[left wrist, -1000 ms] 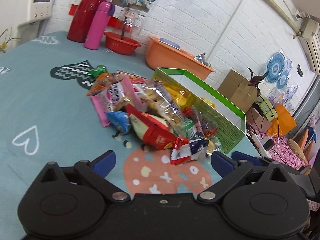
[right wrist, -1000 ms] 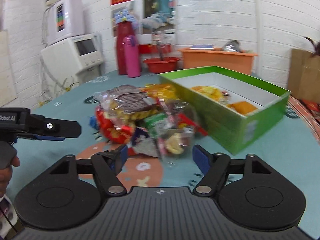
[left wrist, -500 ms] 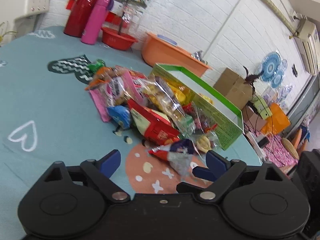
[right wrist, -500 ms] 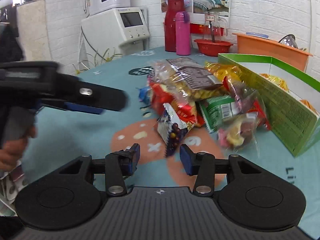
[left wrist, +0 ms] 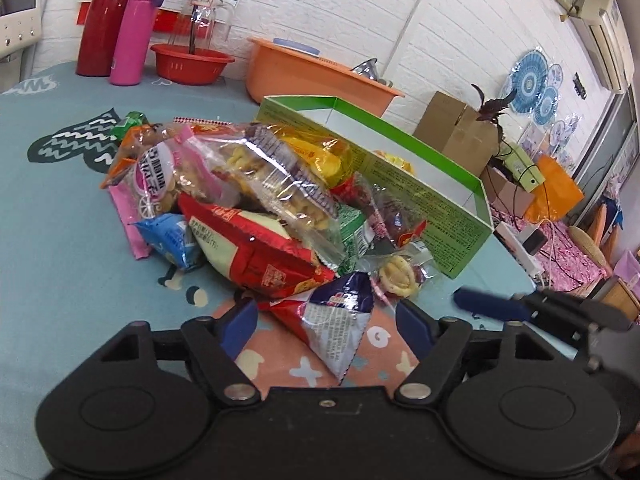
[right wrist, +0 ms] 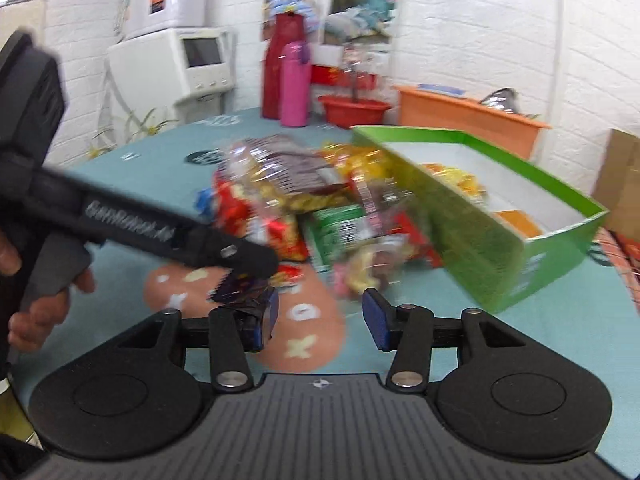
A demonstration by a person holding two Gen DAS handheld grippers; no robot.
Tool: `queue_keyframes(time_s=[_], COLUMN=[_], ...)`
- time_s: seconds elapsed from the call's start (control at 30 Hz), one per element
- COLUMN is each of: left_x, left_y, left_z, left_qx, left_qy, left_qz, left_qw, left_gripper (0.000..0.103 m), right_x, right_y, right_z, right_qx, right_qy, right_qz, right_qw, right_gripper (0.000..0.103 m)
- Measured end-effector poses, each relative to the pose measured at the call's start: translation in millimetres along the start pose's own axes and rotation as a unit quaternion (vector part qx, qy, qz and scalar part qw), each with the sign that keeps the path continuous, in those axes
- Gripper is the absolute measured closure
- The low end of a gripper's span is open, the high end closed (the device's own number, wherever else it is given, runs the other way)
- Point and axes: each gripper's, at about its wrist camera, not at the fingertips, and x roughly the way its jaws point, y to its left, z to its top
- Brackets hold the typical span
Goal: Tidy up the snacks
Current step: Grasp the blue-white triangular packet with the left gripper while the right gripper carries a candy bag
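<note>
A pile of snack packets (left wrist: 248,184) lies on the teal tablecloth beside an open green box (left wrist: 404,184) that holds a few yellow and orange packets (right wrist: 460,178). My left gripper (left wrist: 326,322) is open, its blue pads on either side of a small red, white and blue foil packet (left wrist: 332,324) at the pile's near edge. My right gripper (right wrist: 320,316) is open and empty, near the pile (right wrist: 320,208). The left gripper's body (right wrist: 132,228) crosses the right wrist view, with a dark packet (right wrist: 236,288) under its tip. The right wrist view is motion-blurred.
At the table's back stand a red thermos (left wrist: 106,16), a pink bottle (left wrist: 134,32), a red bowl (left wrist: 190,62) with a glass jar and an orange basin (left wrist: 312,80). A white appliance (right wrist: 188,68) stands left. Cardboard boxes (left wrist: 456,132) lie beyond the table.
My left gripper has moved forward around the foil packet and narrowed a little. My right gripper has opened wider and swung right, away from that packet.
</note>
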Motion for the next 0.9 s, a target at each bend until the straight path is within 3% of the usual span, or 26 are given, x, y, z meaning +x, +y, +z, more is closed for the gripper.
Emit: queue_keyframes(time_s=[0.17,0.27,0.37,0.4,0.43,0.47,0.5,0.53,0.57,0.8,0.9], left_x=[1,3,7,8,10,11,12,13,13,-6,-23], left_y=[3,1,-3,-4,-6,-8,-9,-11,-12,-11,-18], left_z=[-1,1,2,2,2,2,2,2,1,-9,-5], left_qx=[-0.011,-0.011,-0.001,0.003,0.008,0.013,0.019,0.026,0.030,0.019,0.013], left_qy=[0.004,0.005,0.003,0.001,0.000,-0.001,-0.001,0.000,0.000,0.011,0.002], left_qz=[0.005,0.009,0.017,0.019,0.021,0.024,0.030,0.037,0.037,-0.005,-0.044], left_qw=[0.9999,0.9999,0.9998,0.9998,0.9998,0.9996,0.9994,0.9990,0.9988,0.9997,0.9989], left_gripper=[0.000,0.000,0.000,0.000,0.000,0.004,0.021,0.031,0.032,0.035,0.035], right_x=[19,35,49,51,49,45,42,39,35,2,-14], right_y=[-24,-27,-29,-30,-31,-32,-31,-30,-29,-26,-27], right_z=[10,13,12,10,6,4,2,0,-1,-9,-4], right_qx=[0.033,0.041,0.054,0.062,0.073,0.079,0.083,0.082,0.081,0.089,0.087], right_qy=[0.007,0.015,0.034,0.038,0.038,0.034,0.035,0.034,0.034,0.014,-0.007], right_qz=[-0.025,-0.006,-0.013,-0.009,0.006,0.011,0.013,0.012,0.011,0.022,0.020], right_qw=[0.999,0.999,0.998,0.997,0.997,0.996,0.996,0.996,0.996,0.996,0.996], right_gripper=[0.003,0.002,0.003,0.011,0.029,0.033,0.036,0.037,0.037,0.038,0.038])
